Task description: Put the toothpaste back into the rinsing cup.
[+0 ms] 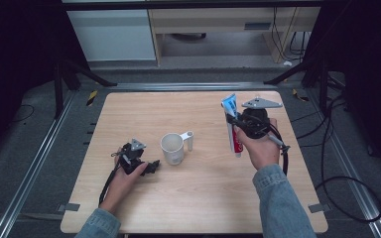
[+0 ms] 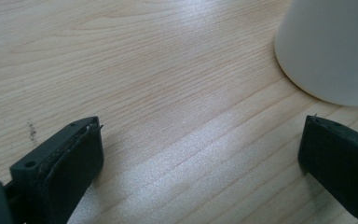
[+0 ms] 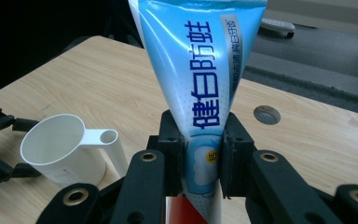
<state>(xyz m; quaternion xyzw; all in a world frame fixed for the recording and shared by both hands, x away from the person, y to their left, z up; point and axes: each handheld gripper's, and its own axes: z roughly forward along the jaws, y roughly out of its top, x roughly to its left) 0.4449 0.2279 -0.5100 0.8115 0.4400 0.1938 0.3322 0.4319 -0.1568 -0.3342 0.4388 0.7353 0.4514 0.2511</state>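
Right gripper clamped on toothpaste tube, held upright above table, right of white cup. Left gripper jaws apart, empty, resting beside cup. Likely next: tube into cup; not yet done, judging by layout.

Even overhead light brightens the table against dark surroundings, with sheen on close, blurred woodgrain.

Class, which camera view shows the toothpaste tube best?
The right gripper view: the toothpaste tube looms large, clamped between the fingers, its print legible. The high view shows it small and upright in the right gripper.
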